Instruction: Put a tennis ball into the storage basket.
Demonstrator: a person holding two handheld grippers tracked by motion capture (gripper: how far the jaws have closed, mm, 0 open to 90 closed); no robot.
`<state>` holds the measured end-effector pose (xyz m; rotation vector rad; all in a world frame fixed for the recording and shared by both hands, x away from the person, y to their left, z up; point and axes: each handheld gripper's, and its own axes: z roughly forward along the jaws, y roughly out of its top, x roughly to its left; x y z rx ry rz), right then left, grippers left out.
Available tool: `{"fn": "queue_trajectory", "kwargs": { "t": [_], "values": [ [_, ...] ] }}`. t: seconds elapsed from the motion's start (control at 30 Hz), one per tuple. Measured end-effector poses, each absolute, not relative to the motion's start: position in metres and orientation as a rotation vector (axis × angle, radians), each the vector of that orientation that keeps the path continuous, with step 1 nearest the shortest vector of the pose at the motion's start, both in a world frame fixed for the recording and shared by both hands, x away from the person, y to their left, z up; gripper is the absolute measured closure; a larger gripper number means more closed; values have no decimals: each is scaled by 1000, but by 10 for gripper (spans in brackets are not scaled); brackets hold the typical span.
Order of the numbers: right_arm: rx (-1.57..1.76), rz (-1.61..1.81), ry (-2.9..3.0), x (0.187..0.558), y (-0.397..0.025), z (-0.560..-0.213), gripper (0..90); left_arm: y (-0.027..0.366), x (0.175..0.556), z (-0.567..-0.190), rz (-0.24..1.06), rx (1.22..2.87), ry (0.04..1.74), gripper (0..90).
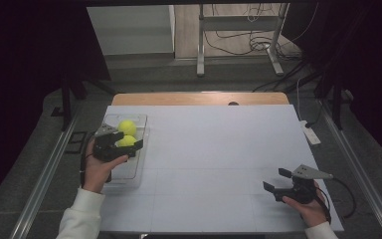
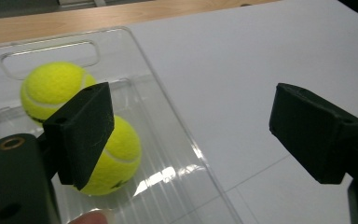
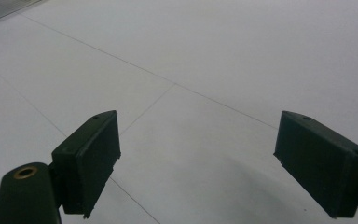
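Two yellow tennis balls lie in a clear plastic tray (image 1: 134, 172) at the table's left: the far ball (image 1: 127, 127) (image 2: 53, 88) and the near ball (image 1: 126, 141) (image 2: 114, 156). My left gripper (image 1: 124, 142) (image 2: 191, 126) hovers over the tray's right rim, open, with nothing between its jaws; its left jaw partly covers the near ball. At the front right my right gripper (image 1: 277, 180) (image 3: 198, 163) is open over bare white table, holding nothing.
A white sheet (image 1: 214, 149) covers the table, with a wooden strip (image 1: 199, 98) at the far edge. A white power strip (image 1: 310, 133) lies off the right edge. A metal stand (image 1: 238, 40) and cables are on the floor beyond.
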<state>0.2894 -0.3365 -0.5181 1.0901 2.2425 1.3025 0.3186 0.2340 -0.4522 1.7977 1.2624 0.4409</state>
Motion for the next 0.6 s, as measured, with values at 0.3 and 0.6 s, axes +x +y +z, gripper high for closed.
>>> {"fn": "queue_trajectory", "kwargs": {
  "t": [0.3, 0.6],
  "values": [
    [1083, 1296, 2230, 284, -340, -516, 146, 221, 298, -458, 432, 1800, 1213, 150],
    [1066, 1290, 2220, 280, -339, -512, 146, 219, 278, -466, 445, 1812, 1165, 147]
  ]
}}
